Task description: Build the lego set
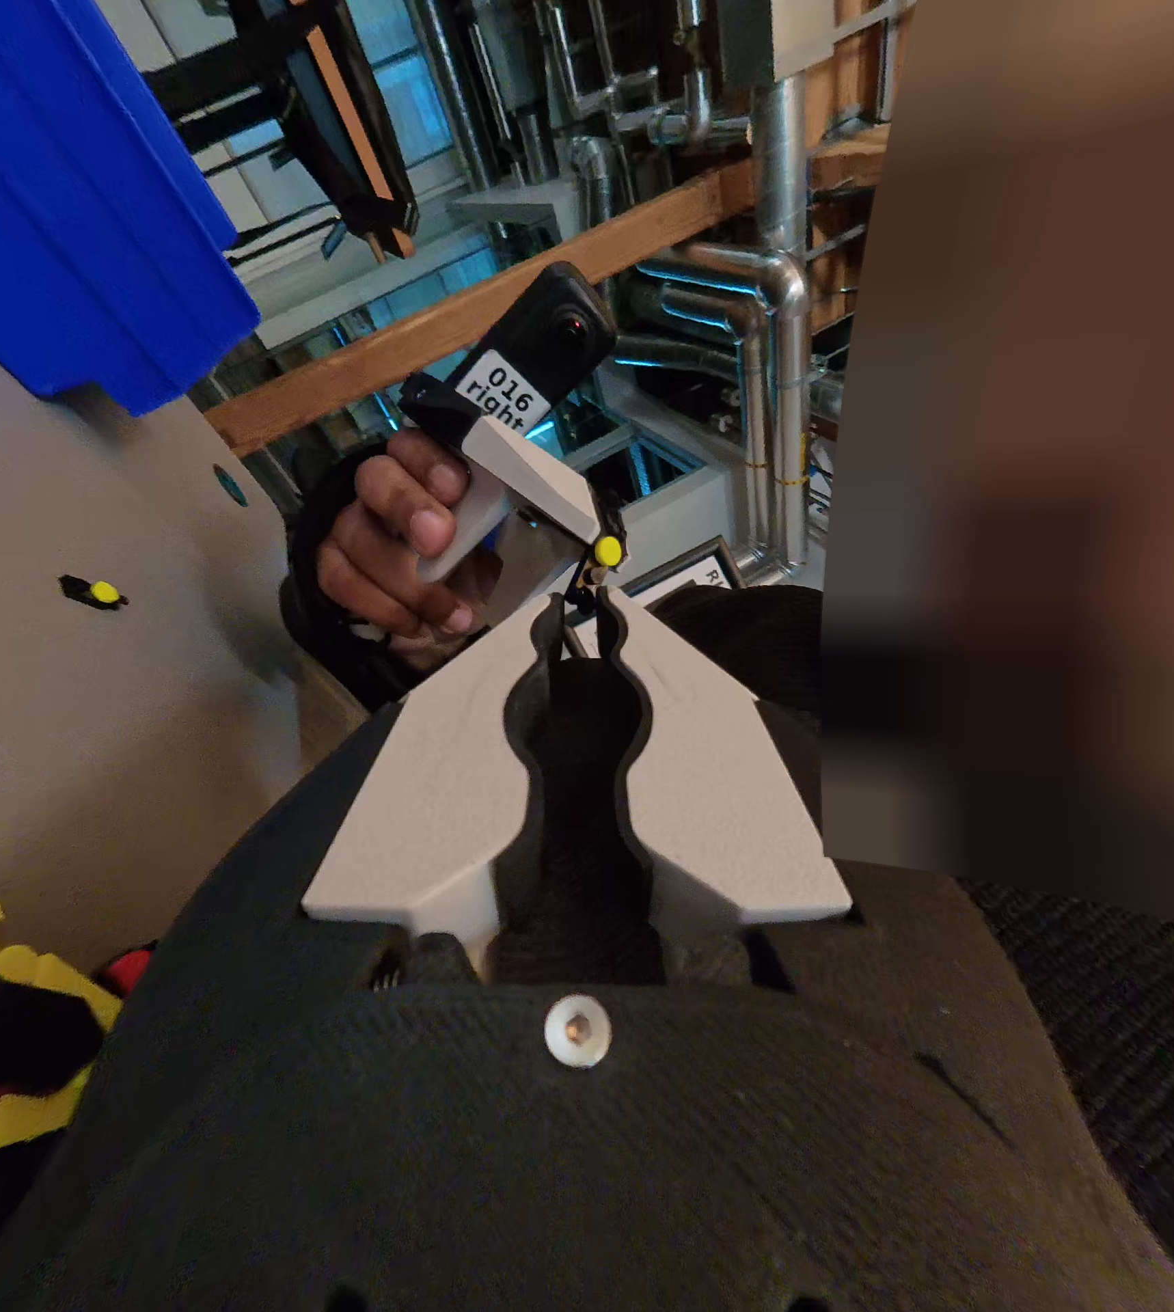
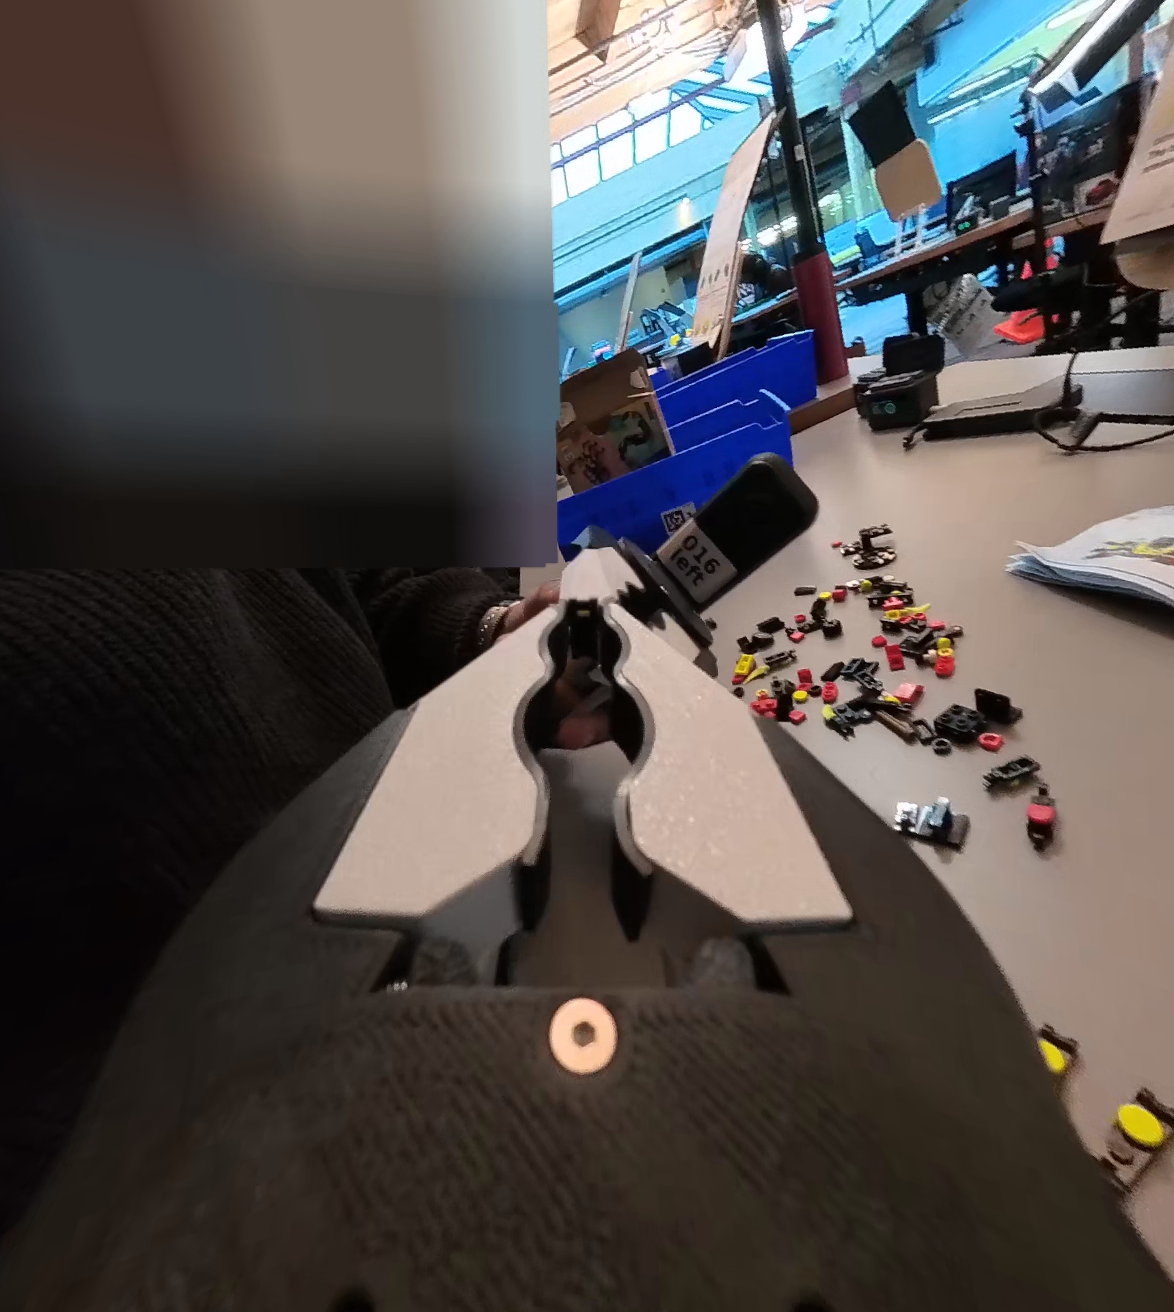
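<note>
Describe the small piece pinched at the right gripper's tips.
The small piece is a slim black lego part with a round yellow stud on one side and a tan peg end below. The right gripper pinches it at the very tips, held in the air and meeting the left gripper tips. Finer detail is too small to tell.

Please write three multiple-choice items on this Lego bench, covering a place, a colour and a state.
1. The loose small plastic bricks lie:
A) on the grey table
B) in a bin
C) on the floor
2. The plastic storage bins are:
A) green
B) blue
C) white
3. The right gripper is:
A) wide open
B) lying flat on the table
C) closed on a small black-and-yellow piece

Answers:
1 A, they are scattered on the tabletop.
2 B, their walls are blue.
3 C, the piece sits pinched between its tips.
</note>
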Tool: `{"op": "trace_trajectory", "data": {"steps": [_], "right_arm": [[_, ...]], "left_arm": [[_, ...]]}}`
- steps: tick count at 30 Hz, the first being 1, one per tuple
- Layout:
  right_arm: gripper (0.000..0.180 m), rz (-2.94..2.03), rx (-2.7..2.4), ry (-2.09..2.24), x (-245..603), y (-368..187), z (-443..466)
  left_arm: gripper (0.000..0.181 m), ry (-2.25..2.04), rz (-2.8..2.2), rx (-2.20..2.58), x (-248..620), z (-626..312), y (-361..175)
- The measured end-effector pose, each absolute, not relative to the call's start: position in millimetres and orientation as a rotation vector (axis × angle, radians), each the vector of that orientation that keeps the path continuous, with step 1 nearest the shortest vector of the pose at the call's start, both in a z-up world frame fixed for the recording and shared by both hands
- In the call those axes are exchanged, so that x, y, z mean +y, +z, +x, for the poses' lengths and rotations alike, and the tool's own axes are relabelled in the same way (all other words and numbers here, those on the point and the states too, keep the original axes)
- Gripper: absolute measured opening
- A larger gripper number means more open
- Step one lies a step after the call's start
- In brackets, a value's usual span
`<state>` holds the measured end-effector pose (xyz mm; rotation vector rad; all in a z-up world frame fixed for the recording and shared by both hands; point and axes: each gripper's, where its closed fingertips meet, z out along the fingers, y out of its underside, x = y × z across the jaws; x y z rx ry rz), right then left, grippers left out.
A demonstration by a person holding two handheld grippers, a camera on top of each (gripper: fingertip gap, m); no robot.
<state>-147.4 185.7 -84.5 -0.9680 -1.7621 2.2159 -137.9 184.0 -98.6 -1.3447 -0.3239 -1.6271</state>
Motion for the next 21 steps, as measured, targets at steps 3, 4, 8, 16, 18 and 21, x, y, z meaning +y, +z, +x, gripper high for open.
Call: {"op": "trace_trajectory", "data": {"steps": [3,4,8,16,18,21], "right_arm": [[0.013,-1.072,-1.736,2.164,192.0,-92.7,-157.4],[0.018,-1.113,-1.721,2.142,195.1,-95.9,-161.3],[0.027,-1.339,-1.64,1.966,215.0,-116.0,-180.5],[0.021,-1.709,-1.517,2.009,202.5,-143.3,-190.5],[0.024,-1.758,-1.443,2.118,197.2,-140.6,-191.4],[0.024,-1.848,-1.248,2.276,201.3,-136.5,-193.8]], "left_arm": [[0.009,-1.577,-1.353,-0.37,187.5,-146.3,-104.5],[0.009,-1.562,-1.352,-0.387,188.5,-149.4,-106.0],[0.005,-1.349,-1.386,-0.487,196.2,-173.1,-116.7],[0.004,-0.695,-1.595,-0.428,200.3,-205.8,-131.0],[0.004,-0.546,-1.641,-0.381,201.3,-206.9,-133.5],[0.004,-0.374,-1.7,-0.259,203.8,-197.9,-133.7]]}}
